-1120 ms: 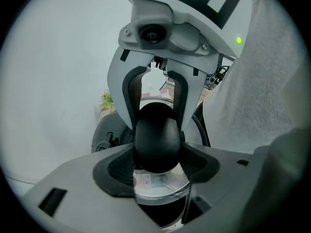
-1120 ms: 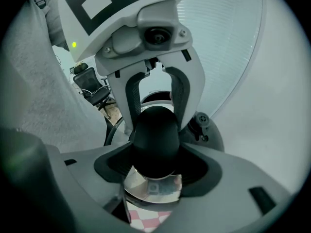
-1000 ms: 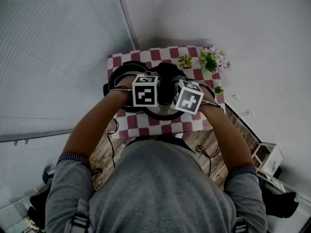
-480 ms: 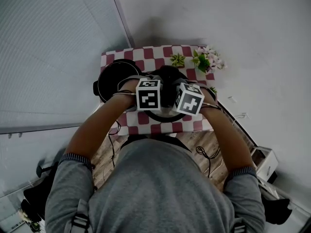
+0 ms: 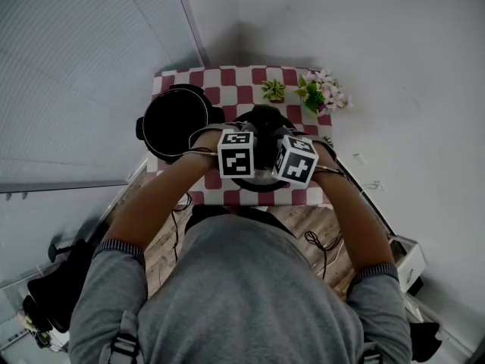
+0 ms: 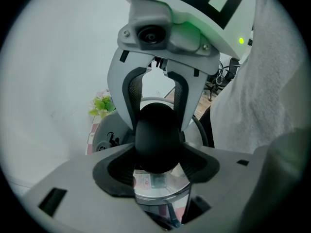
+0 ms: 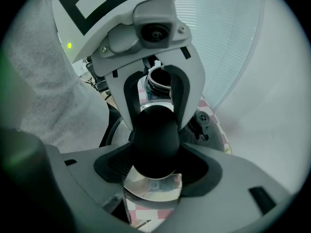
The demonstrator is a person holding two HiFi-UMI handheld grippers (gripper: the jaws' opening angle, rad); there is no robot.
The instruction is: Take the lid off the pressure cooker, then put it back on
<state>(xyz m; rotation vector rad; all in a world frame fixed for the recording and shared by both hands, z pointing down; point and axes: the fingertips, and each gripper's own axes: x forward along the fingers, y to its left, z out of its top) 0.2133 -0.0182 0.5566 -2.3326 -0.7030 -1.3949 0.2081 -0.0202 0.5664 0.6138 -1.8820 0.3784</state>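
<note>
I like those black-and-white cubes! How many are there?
2. One cube is on the left, the other just to its right, both above the lid. None seem hidden.

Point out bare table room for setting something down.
Bare red-and-white checkered cloth runs along the back edge, between the open black pressure cooker pot and the green potted plants. The middle is crowded: left tool and right tool hold the steel lid.
</note>
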